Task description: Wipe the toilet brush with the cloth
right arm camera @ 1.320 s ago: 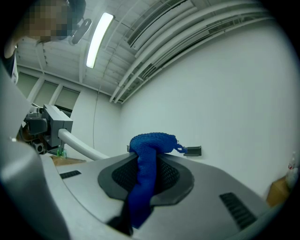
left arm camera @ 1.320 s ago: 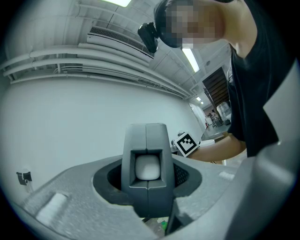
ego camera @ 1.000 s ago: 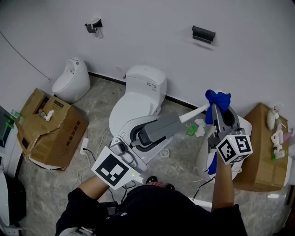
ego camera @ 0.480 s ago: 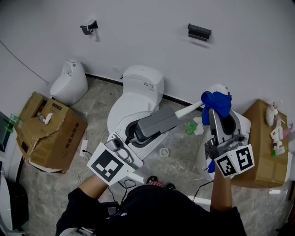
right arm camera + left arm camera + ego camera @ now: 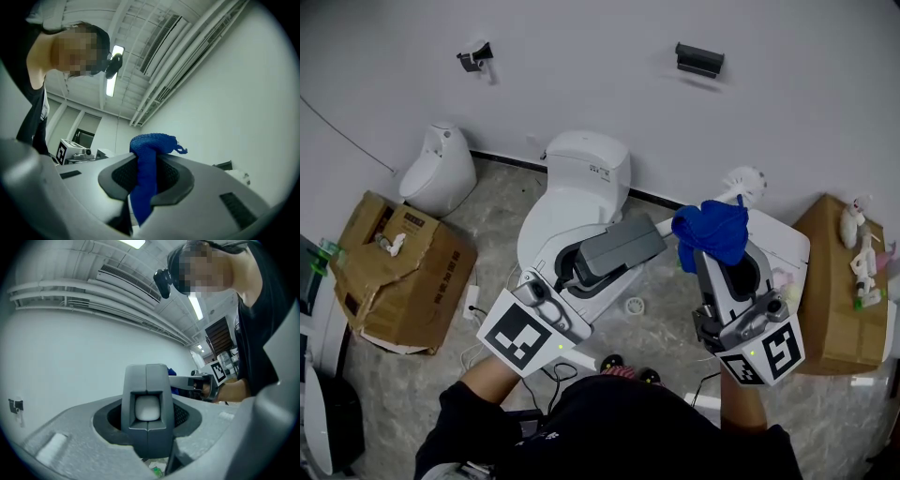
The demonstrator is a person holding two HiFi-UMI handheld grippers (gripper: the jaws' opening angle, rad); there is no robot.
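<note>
The white toilet brush runs across the head view, its bristle head free at the upper right. My left gripper is shut on the handle's near end, and the left gripper view shows the white handle pinched between the grey jaws. My right gripper is shut on a blue cloth, bunched over the handle between the left jaws and the bristles. In the right gripper view the cloth hangs down between the jaws.
A white toilet stands below the brush, with another white fixture under my right gripper. A small white urinal and a cardboard box are at left. A second box with small items stands at right.
My right gripper has slid the blue cloth down the handle toward the left gripper, uncovering the bristle head. The left gripper has kept its hold on the handle.
</note>
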